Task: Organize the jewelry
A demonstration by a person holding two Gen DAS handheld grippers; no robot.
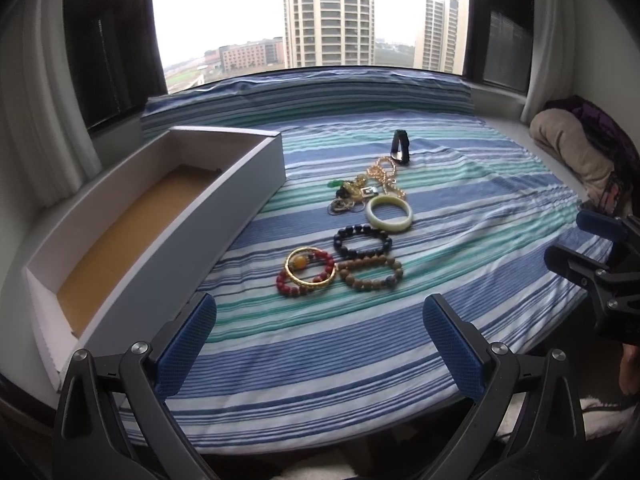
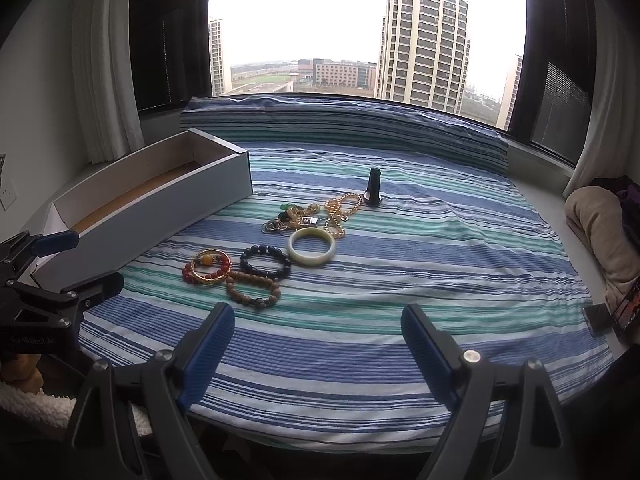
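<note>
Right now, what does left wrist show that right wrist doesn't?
Only left wrist: the left hand-held gripper from behind, open and empty, and most of the box floor, bare brown.

Only right wrist: the right hand-held gripper from behind, open and empty, a wall socket at far left and a phone at far right.

Both: the striped cloth, the long white box, the jade bangle, the dark bead bracelet, the brown bead bracelet, the gold bangle over the red beads, and the chain tangle.
</note>
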